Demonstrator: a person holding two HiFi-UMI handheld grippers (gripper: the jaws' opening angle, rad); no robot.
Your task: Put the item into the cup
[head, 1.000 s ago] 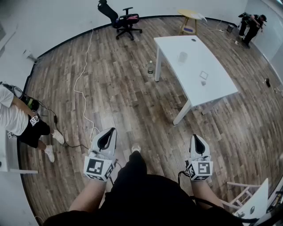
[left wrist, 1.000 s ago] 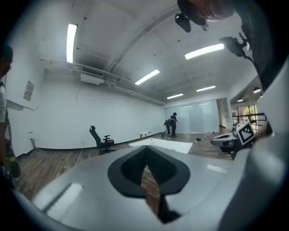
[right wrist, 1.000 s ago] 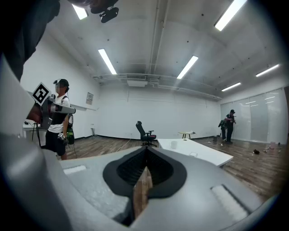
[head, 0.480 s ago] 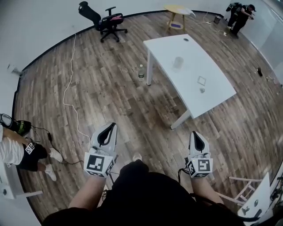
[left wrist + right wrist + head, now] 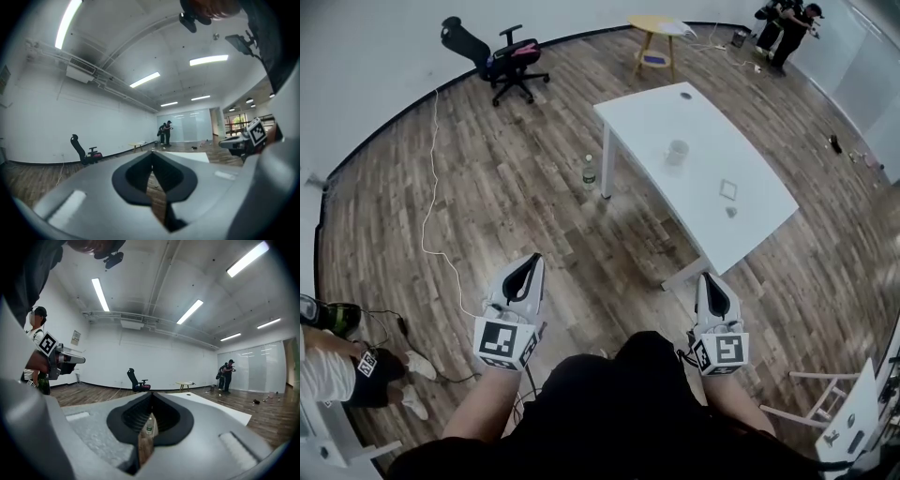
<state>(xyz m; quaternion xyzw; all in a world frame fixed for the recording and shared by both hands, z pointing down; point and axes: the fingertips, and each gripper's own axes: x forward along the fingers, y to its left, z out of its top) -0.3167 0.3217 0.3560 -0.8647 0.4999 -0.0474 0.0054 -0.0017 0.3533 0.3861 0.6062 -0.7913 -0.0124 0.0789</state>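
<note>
The person is standing on the wood floor (image 5: 516, 197), well short of the white surface (image 5: 755, 230), and is holding both claws out roughly level in front of the body. The left claw (image 5: 531, 266) is showing its pads pressed together at the tips with nothing between them, and the right claw (image 5: 712, 284) is likewise closed and empty; through the slit lower down its jaws only floor and a far-off water bottle (image 5: 590, 172) are showing.

The item (image 5: 731, 212), a small dark thing, is lying on the surface near its closer end, just beside a flat square outline (image 5: 728, 188). It is too small here to tell its shape or which way its long axis is running. The cup (image 5: 677, 151), pale and upright, is standing farther along the surface, beyond the item and to its left in the head view, well apart from it.

What the coming move is turning on: the item is lying ahead of the right claw and a little to its right, past the near edge of the surface, while the left claw is sitting much farther off across the person's body. So the right hand looks the nearer one for the pickup, and its claw will need opening first. Judging by this, the task is not yet under way.
</note>
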